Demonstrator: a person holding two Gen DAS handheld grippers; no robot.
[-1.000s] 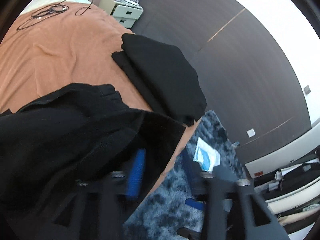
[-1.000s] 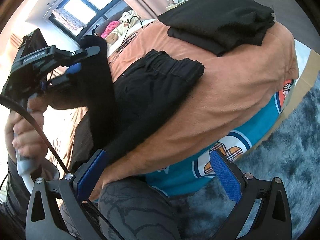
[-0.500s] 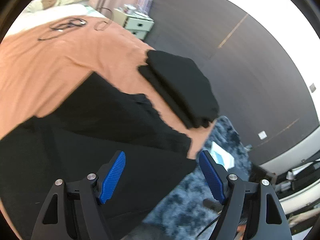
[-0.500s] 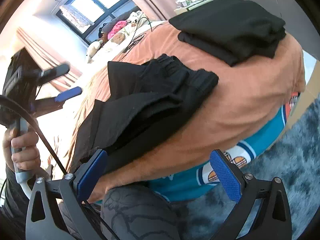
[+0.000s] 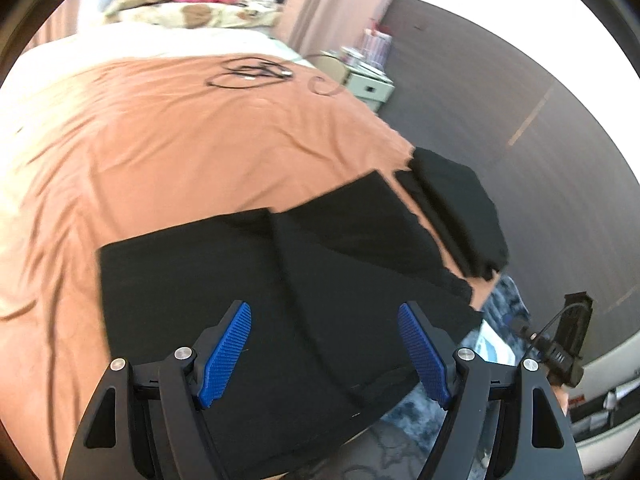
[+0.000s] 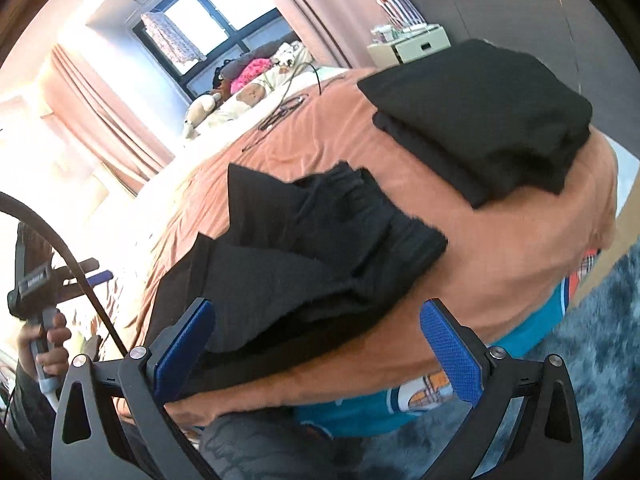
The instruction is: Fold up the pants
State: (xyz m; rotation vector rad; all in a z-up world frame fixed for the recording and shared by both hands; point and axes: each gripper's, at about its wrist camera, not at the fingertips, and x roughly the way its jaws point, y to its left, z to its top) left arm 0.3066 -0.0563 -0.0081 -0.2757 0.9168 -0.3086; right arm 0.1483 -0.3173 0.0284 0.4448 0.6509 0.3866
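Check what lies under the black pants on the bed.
The black pants lie on an orange blanket, which shows around them; their own folded layers overlap. Anything beneath the fabric is hidden.

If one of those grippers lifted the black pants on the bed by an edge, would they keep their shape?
Probably not. The black pants lie in soft bunched folds, so they would likely droop and unfold. They look light, and the orange bedspread might wrinkle if they were dragged.

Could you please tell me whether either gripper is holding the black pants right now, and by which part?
Nothing is held: the left gripper and right gripper both stand open above the pants.
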